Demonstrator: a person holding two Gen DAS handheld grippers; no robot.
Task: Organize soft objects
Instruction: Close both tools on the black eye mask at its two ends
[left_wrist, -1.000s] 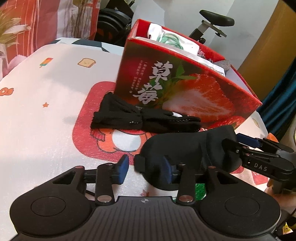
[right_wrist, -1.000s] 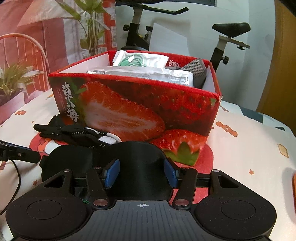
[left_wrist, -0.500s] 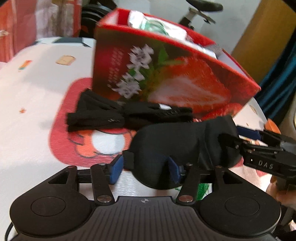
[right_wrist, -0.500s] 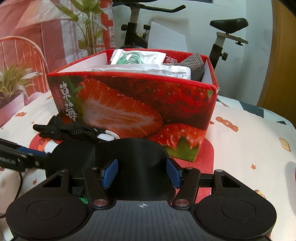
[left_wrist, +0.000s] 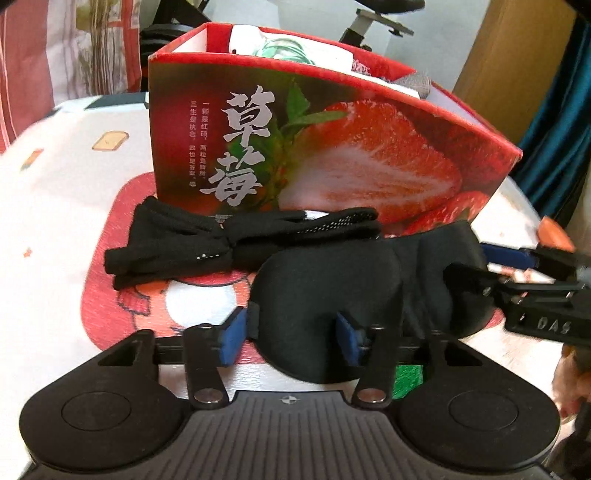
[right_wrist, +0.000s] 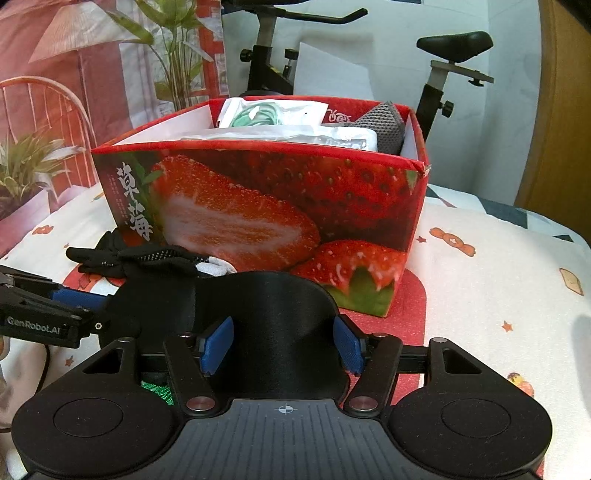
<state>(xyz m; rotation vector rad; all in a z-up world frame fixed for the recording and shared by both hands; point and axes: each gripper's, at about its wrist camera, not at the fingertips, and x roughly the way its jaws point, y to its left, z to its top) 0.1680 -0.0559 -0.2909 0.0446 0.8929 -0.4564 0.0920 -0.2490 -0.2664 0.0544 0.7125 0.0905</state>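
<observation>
A black padded eye mask (left_wrist: 332, 284) lies on the patterned cloth in front of a red strawberry box (left_wrist: 332, 147). My left gripper (left_wrist: 290, 334) is open, its blue pads around the mask's left end. My right gripper (right_wrist: 280, 347) is open, its pads on both sides of the mask's other end (right_wrist: 273, 314). Each gripper shows in the other's view, the right one (left_wrist: 517, 280) at the mask's far end. A pair of black gloves (left_wrist: 229, 240) lies between the mask and the box.
The box (right_wrist: 277, 206) holds white packets (right_wrist: 273, 114) and a grey mesh item (right_wrist: 384, 122). An exercise bike (right_wrist: 443, 74) stands behind it. A potted plant (right_wrist: 22, 177) is at the left. A green item (left_wrist: 408, 380) lies under the mask.
Both grippers have moved in closer along the mask, and the left view has swung to face the box more squarely. The mask and gloves lie where they were.
</observation>
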